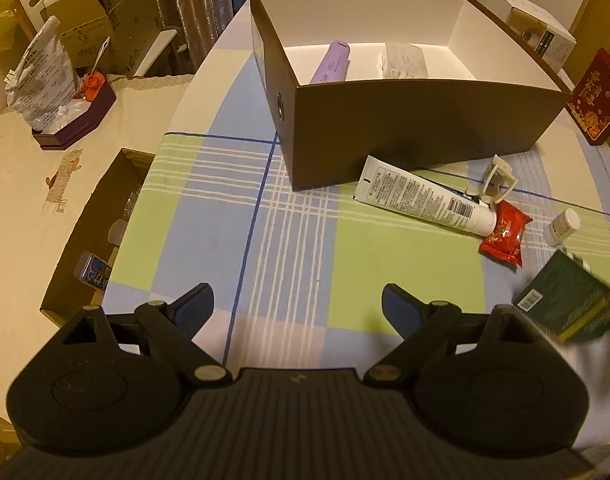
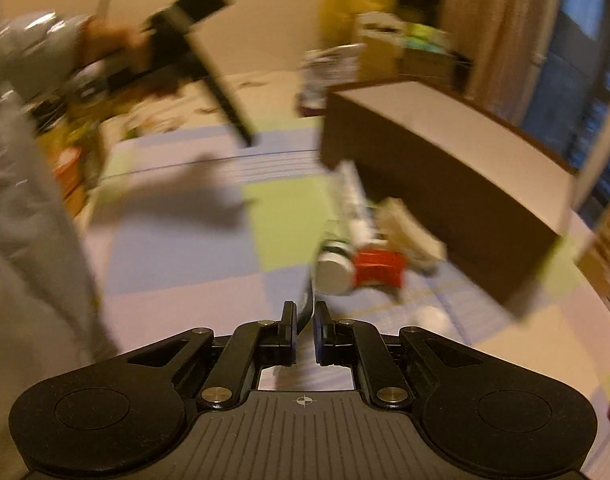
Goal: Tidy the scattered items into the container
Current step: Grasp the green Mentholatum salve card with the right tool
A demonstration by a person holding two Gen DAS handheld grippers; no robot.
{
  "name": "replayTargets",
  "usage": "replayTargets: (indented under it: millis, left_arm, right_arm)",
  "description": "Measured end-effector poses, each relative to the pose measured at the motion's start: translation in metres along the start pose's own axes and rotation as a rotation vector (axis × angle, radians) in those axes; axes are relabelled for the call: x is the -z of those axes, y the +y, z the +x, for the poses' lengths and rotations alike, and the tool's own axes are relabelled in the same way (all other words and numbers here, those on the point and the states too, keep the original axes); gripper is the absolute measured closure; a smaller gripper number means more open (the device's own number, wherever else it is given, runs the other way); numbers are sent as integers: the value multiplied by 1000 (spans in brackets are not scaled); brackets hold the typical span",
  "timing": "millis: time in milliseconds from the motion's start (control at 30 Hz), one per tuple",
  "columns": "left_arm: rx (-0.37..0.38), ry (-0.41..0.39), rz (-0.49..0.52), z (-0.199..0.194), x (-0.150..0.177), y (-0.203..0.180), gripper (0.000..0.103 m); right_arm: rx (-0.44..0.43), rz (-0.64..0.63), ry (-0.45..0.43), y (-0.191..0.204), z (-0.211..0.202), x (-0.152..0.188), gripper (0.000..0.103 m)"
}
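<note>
My left hand-held gripper [image 1: 297, 308] hung wide apart, my right hand-held gripper [image 2: 304, 334] looked nearly closed, contents unclear, and the tube [image 1: 425, 200], against the box's [image 1: 405, 136] front wall mid-bench, looked light, squashy — best pinched mid-body.

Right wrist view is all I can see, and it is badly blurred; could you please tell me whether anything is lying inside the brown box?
Observer: Yes. The left wrist view looks down into the brown box: a purple tube and a clear packet lie on its floor.
Operator: Thank you. Is the left gripper carrying anything?
Observer: No. The left gripper is wide open and empty, above the checked tablecloth in front of the box.
Operator: Is there anything small I might miss?
Observer: A small white bottle lies on its side, just right of the red packet.
</note>
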State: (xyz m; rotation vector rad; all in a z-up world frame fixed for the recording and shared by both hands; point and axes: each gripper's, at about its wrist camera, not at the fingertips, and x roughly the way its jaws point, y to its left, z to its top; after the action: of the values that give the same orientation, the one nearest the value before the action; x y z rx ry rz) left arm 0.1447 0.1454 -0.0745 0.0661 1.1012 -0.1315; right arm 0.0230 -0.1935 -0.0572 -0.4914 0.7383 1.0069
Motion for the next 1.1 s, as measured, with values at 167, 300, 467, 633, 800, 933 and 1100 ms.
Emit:
replayTargets:
  millis: [167, 300, 467, 633, 800, 933, 1100]
  left_arm:
    - [3, -4, -14, -3, 7, 9, 14]
    - [-1, 12, -34, -2, 16, 18, 14]
    - [5, 9, -54, -7, 25, 25, 14]
    - [1, 0, -85, -13, 34, 36, 14]
    - [-5, 23, -108, -11, 45, 44, 14]
    - [3, 39, -100, -7, 46, 40, 14]
    - [29, 34, -65, -5, 41, 28, 14]
  right_arm:
    - [-91, 138, 34, 5, 17, 11, 64]
    - [-50, 156, -41, 17, 19, 7, 37]
    - [-28, 134, -62, 24, 25, -16, 37]
    - [47, 166, 27, 11, 42, -10, 37]
    - [146, 143, 107, 14, 59, 7, 7]
    - [189, 112, 69, 23, 71, 2, 6]
    - [265, 125, 104, 27, 101, 9, 14]
